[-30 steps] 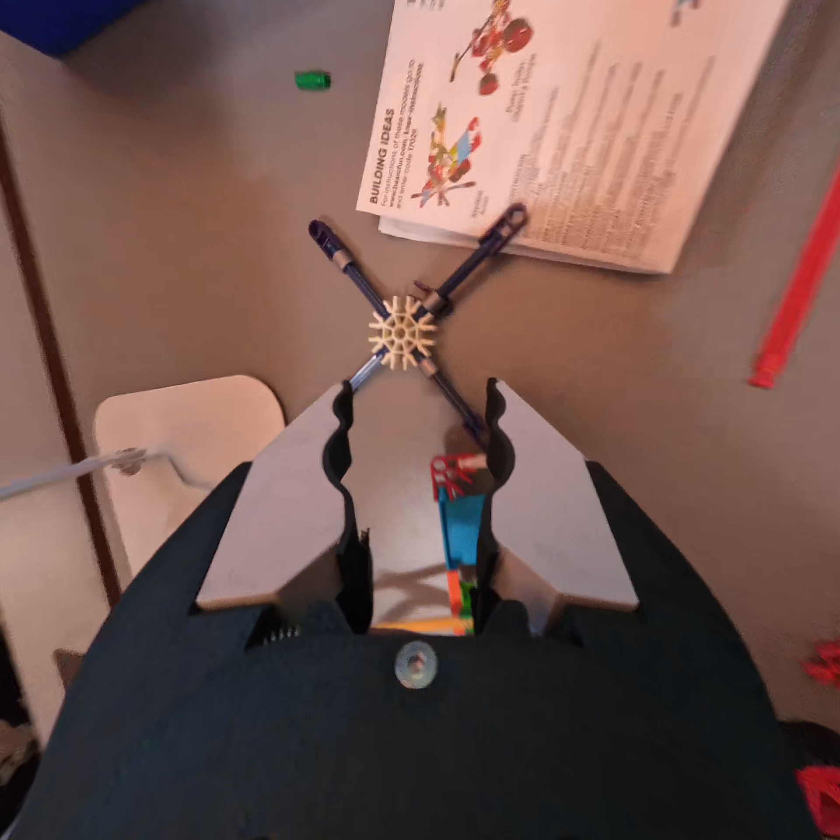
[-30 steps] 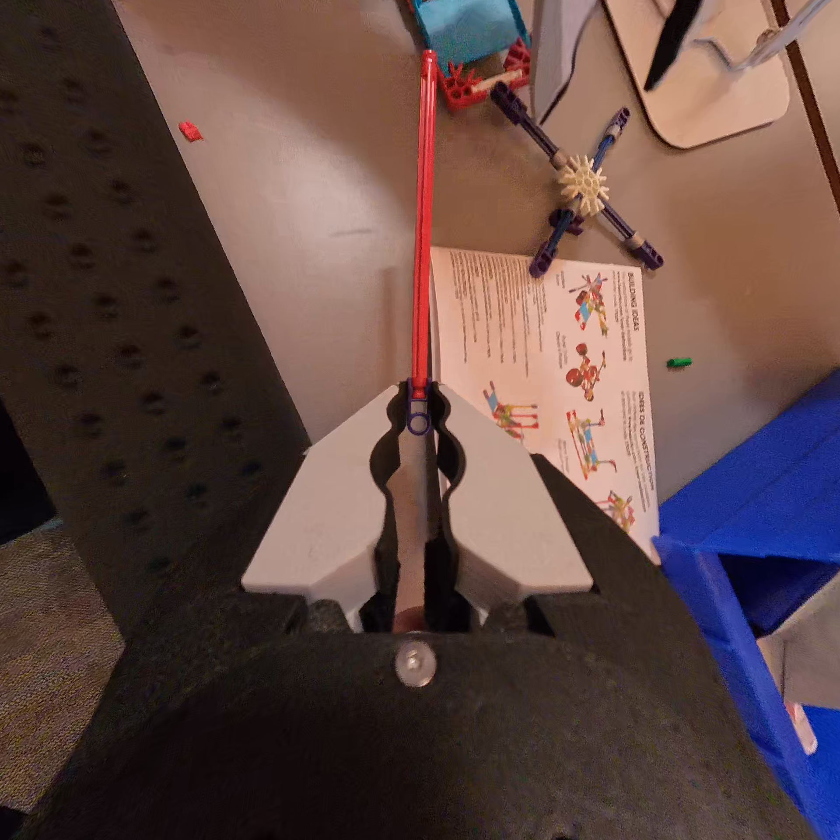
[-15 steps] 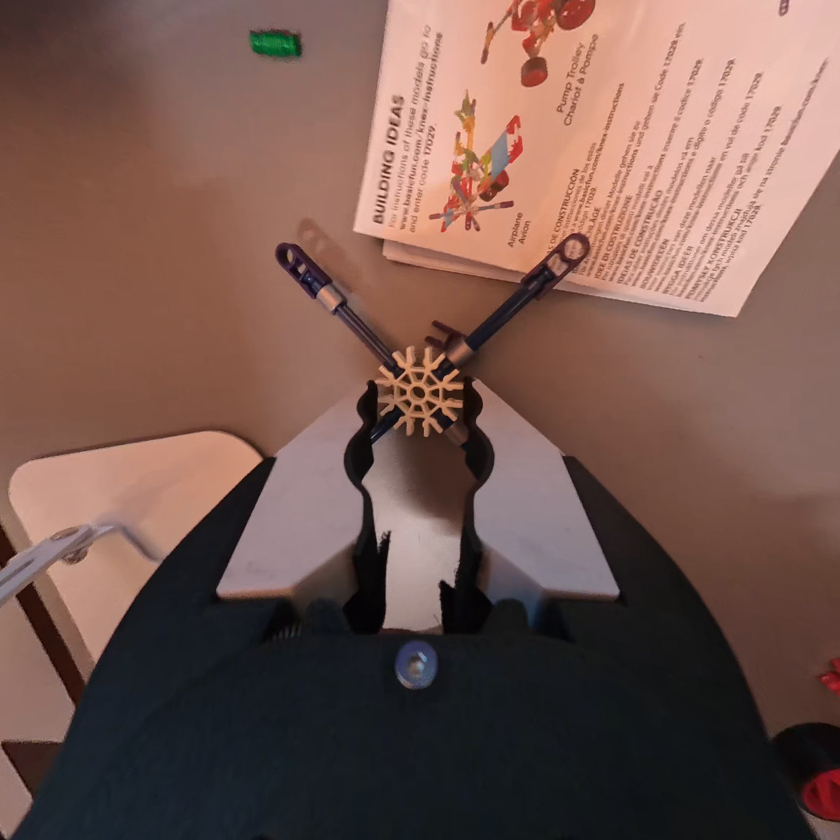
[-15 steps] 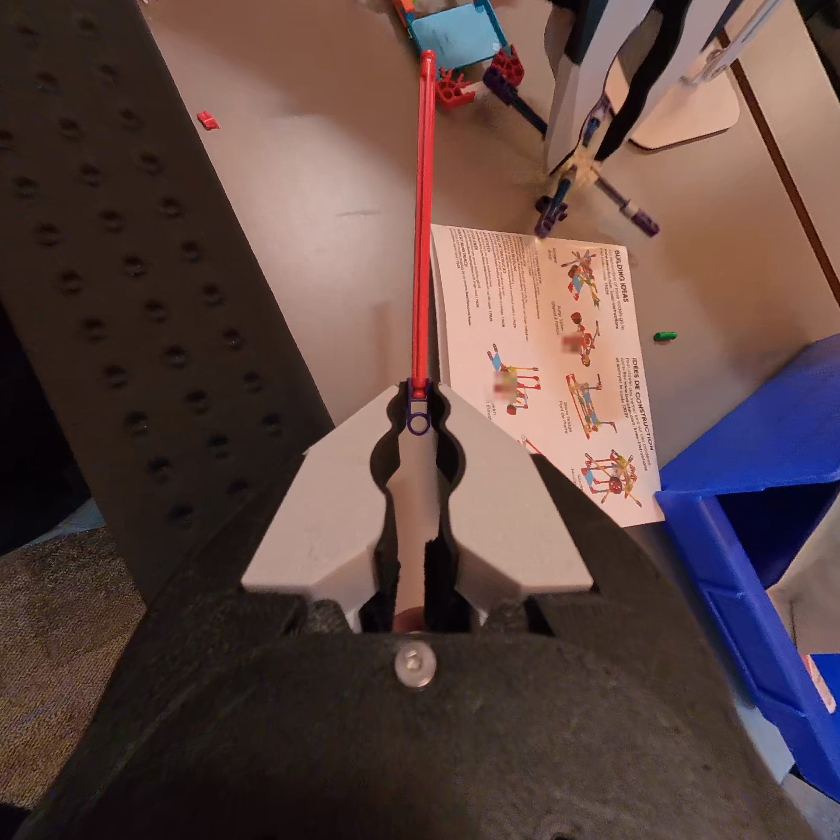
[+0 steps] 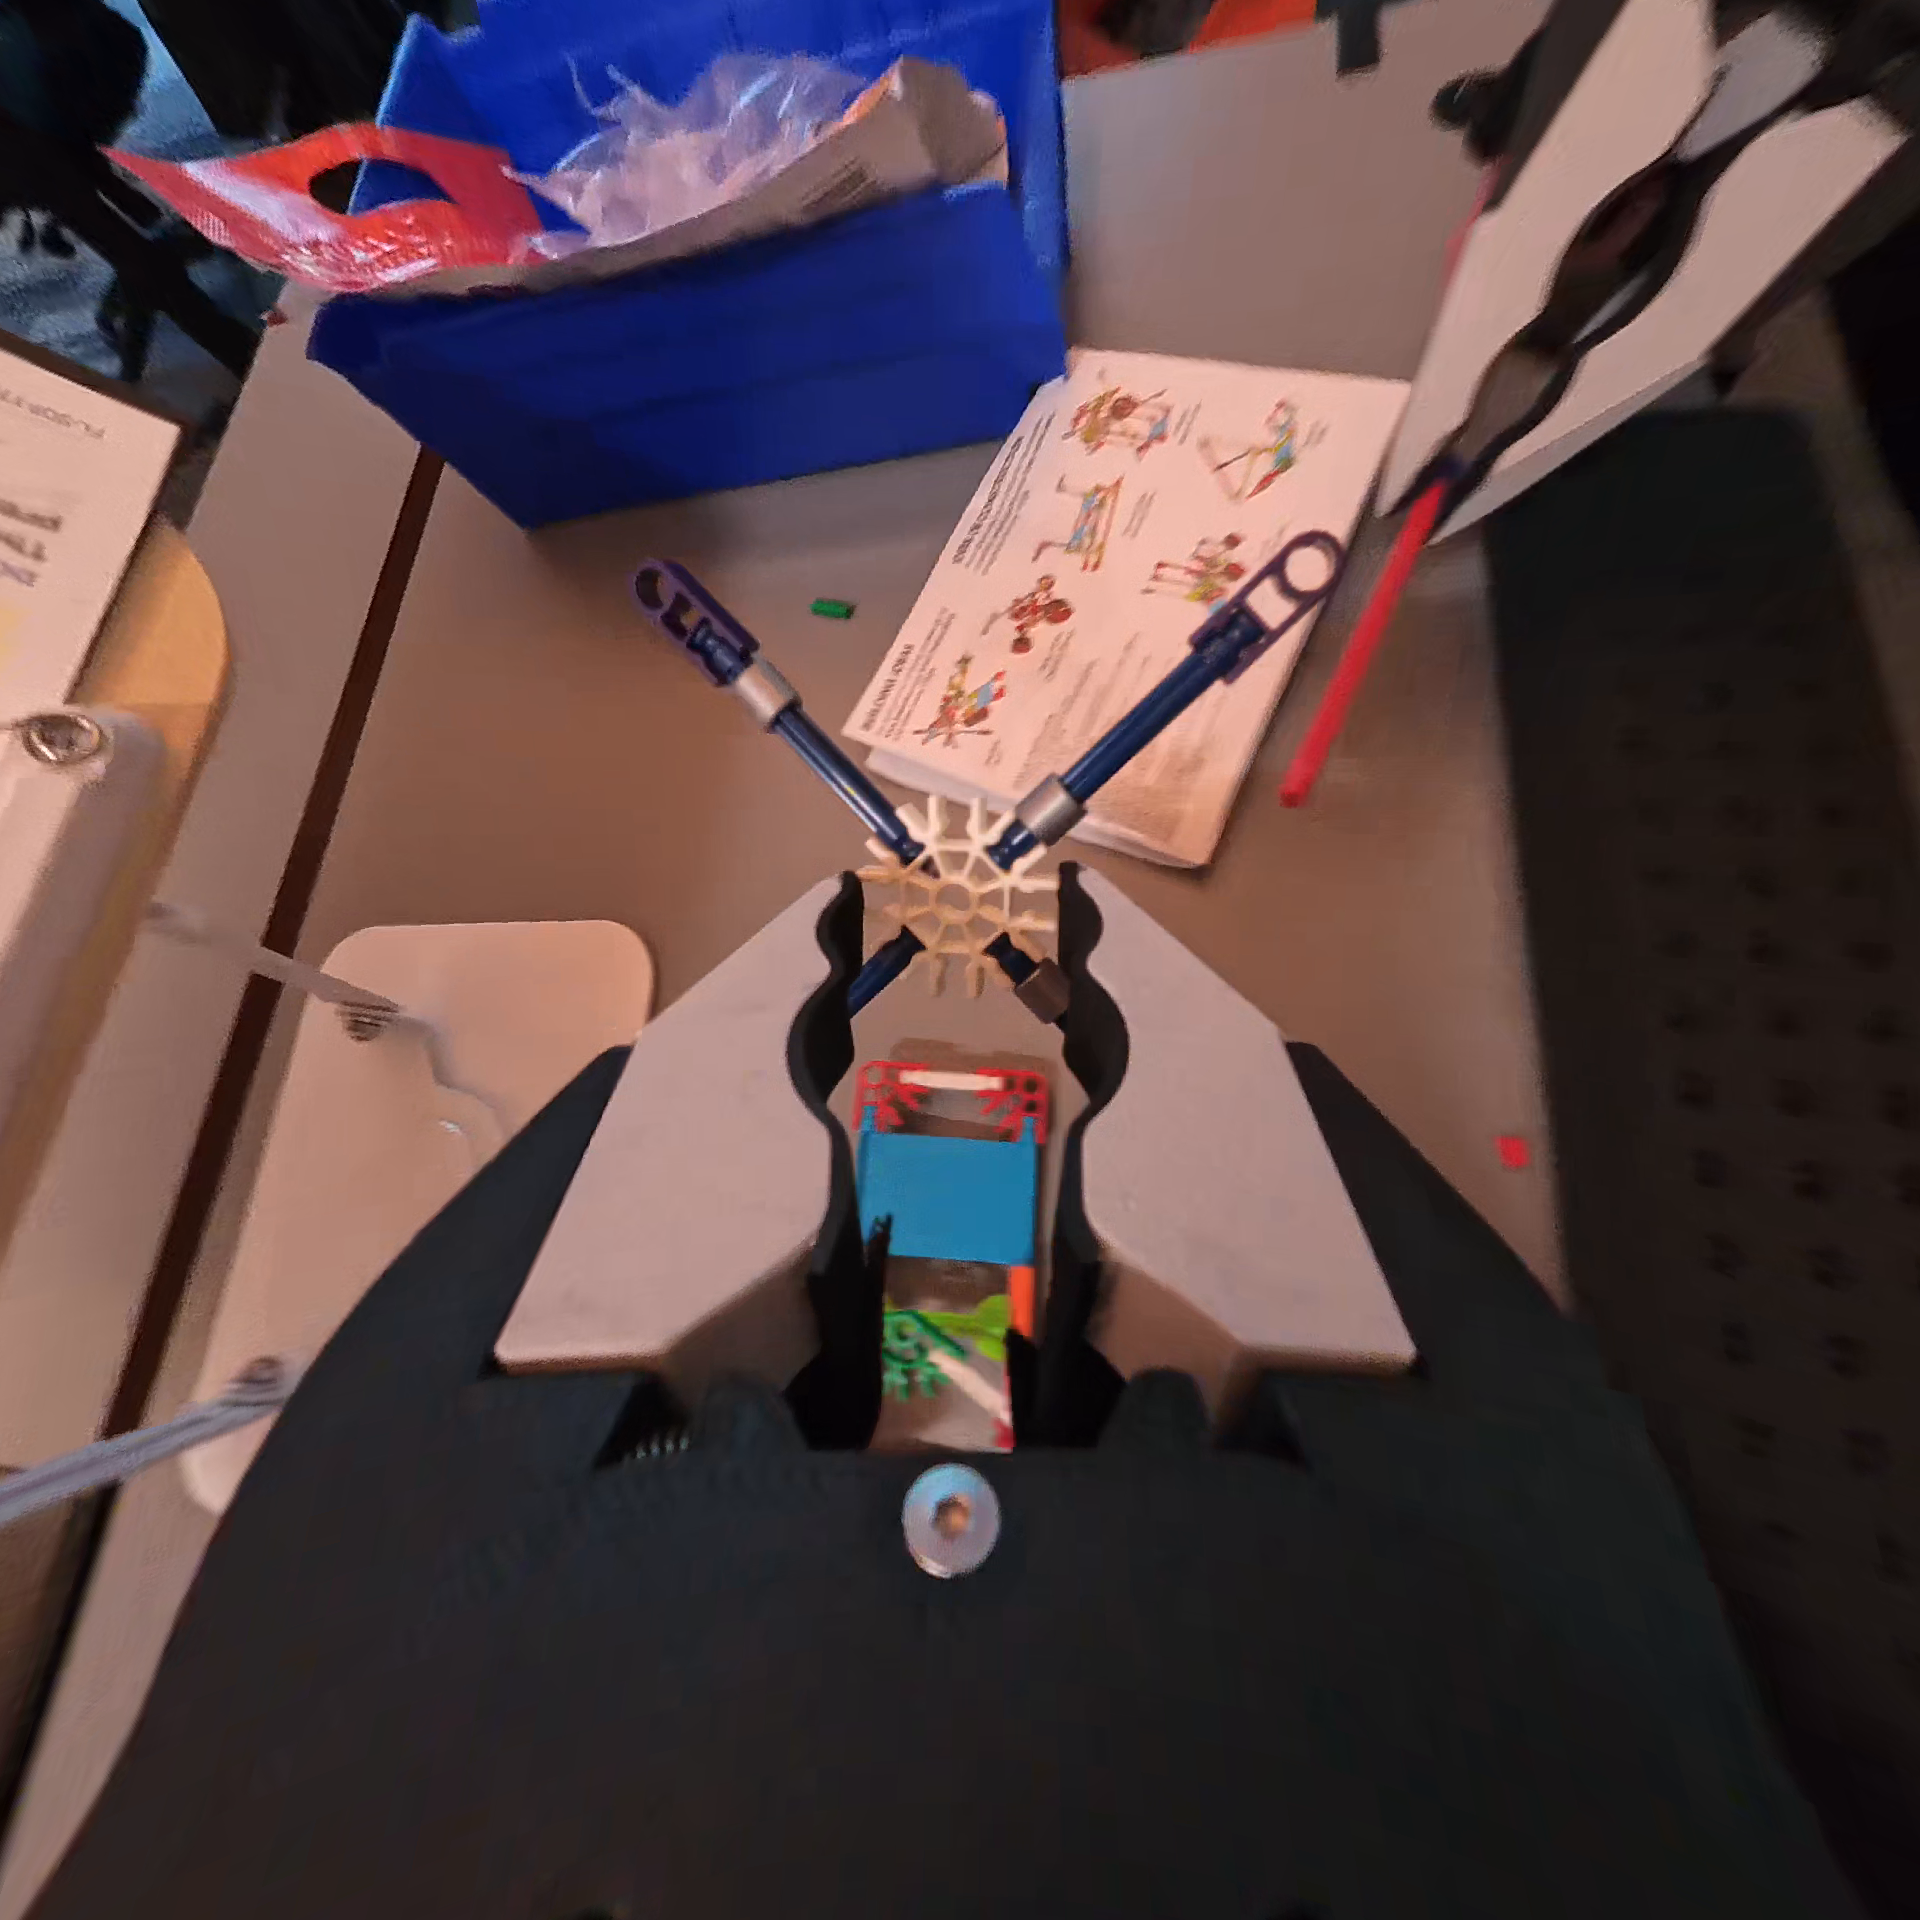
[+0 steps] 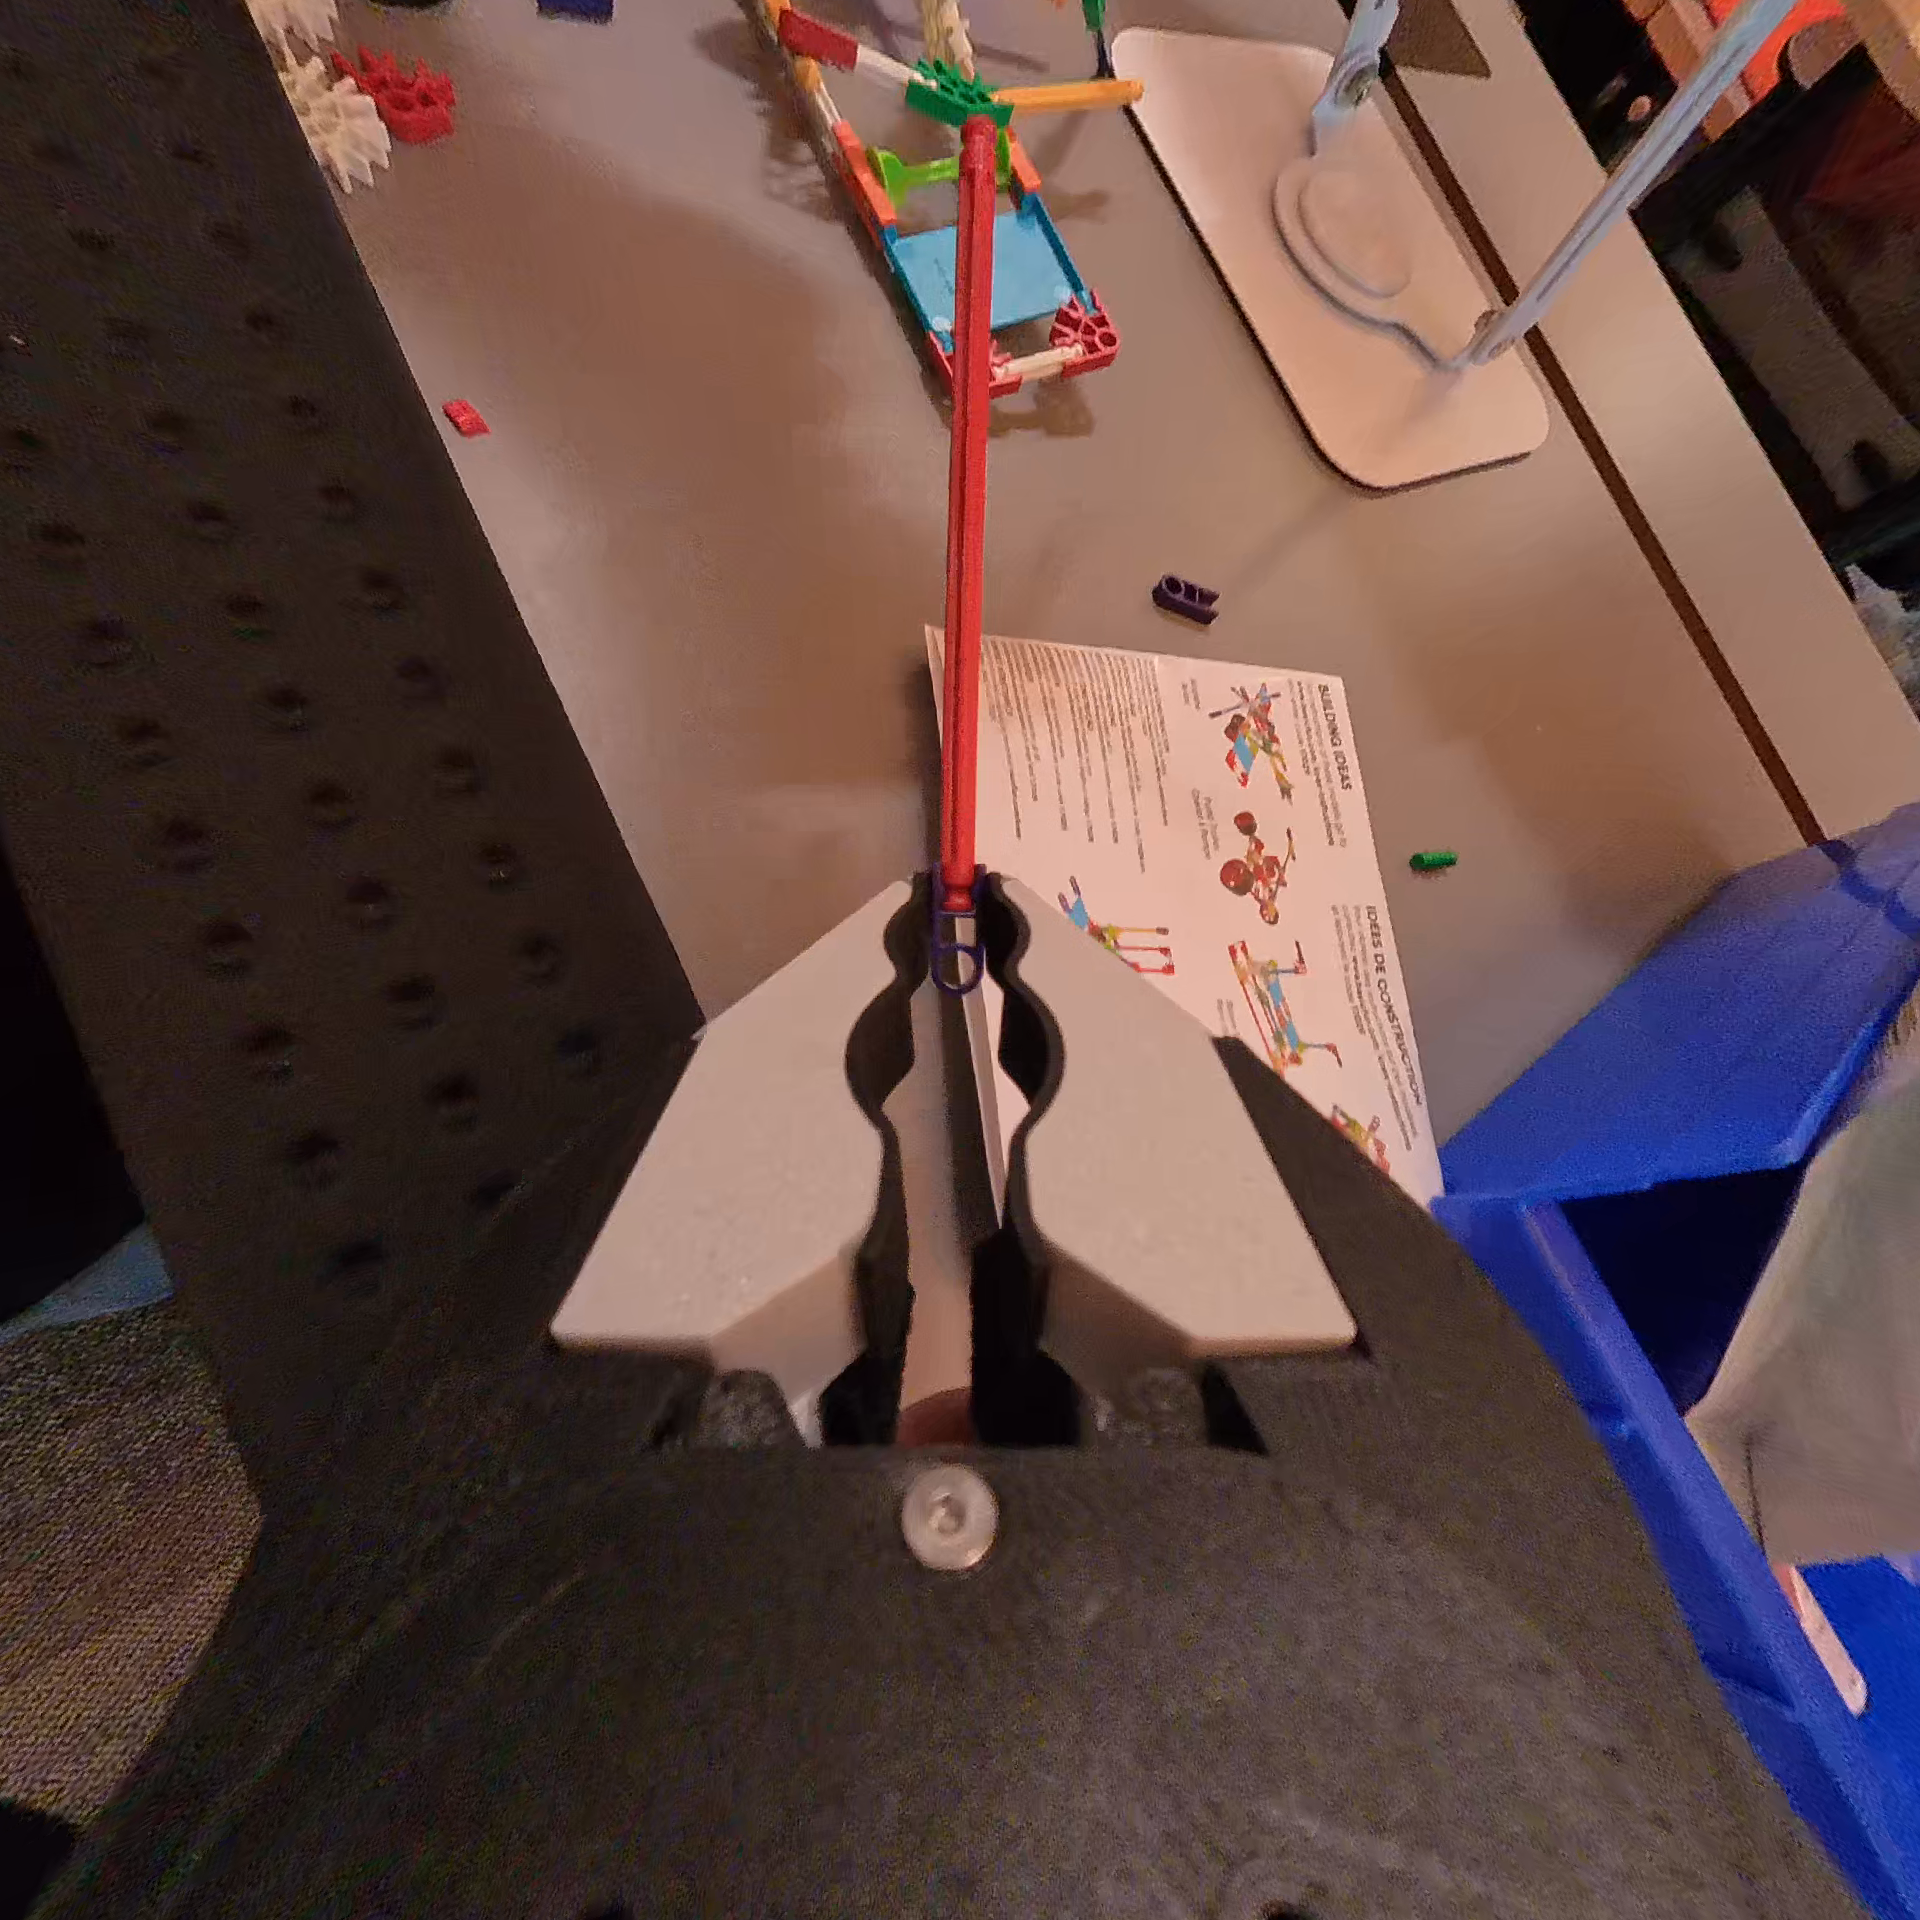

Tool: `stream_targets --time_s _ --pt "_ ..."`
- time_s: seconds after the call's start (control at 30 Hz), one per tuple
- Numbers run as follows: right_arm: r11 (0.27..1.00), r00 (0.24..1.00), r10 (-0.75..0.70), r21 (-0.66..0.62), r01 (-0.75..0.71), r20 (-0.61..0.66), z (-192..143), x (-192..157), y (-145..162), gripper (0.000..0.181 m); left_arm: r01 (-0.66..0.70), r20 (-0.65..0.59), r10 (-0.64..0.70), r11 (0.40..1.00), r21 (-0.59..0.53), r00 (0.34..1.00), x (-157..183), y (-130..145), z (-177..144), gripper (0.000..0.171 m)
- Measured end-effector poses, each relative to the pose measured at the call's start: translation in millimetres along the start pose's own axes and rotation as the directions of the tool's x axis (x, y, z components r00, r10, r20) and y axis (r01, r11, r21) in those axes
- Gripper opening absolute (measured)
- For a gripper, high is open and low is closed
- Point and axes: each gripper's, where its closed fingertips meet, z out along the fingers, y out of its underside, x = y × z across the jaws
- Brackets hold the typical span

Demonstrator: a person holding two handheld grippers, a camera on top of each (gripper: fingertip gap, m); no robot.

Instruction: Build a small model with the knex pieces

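Observation:
My left gripper (image 5: 961, 902) is shut on a cream snowflake connector (image 5: 954, 906) and holds it above the table. Dark blue rods with grey sleeves run out of the connector, two of them up and away (image 5: 810, 748) (image 5: 1132, 717). Under the jaws lies a coloured rod model with a light blue panel (image 5: 945, 1195); it also shows in the right wrist view (image 6: 987, 260). My right gripper (image 6: 956, 914) is shut on a purple clip (image 6: 954, 951) at the end of a long red rod (image 6: 966, 520). It shows at the upper right of the left wrist view (image 5: 1621, 260).
An instruction sheet (image 6: 1195, 852) lies on the grey table. Near it are a loose purple clip (image 6: 1184, 597), a green peg (image 6: 1432, 860) and a red bit (image 6: 464, 416). A blue bin (image 5: 707, 343) stands behind, a white stand base (image 6: 1351, 291) to one side, a black perforated panel (image 6: 260, 623) to the other. Left tips to right tips: about 20 cm. From either gripper's tips it is about 20 cm to the red bit (image 6: 464, 416). The left camera catches it too, in the left wrist view (image 5: 1512, 1149).
My left gripper moved onto the snowflake connector, shut on it and lifted it with its blue rods off the table. A purple clip stayed behind. My right gripper kept hold of the red rod.

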Motion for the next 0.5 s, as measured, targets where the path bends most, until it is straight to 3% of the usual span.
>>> stream_targets --time_s 0.1,0.27,0.5 --pt "1.000 1.000 -0.019 0.019 0.019 0.020 6.0 -3.6 -4.6 0.006 0.036 0.002 -0.036 0.997 0.070 0.999 23.1 11.7 -7.1 0.035" --pt "0.999 0.997 -0.052 0.013 0.052 0.052 13.5 -6.6 -6.7 0.007 0.097 0.017 -0.102 0.976 0.193 0.995 33.8 19.4 -11.4 0.035" --pt "0.998 0.998 -0.039 0.041 0.037 0.047 19.8 -1.3 -5.8 0.007 0.140 -0.070 -0.127 0.963 0.232 0.989 40.3 18.7 -4.5 0.035"
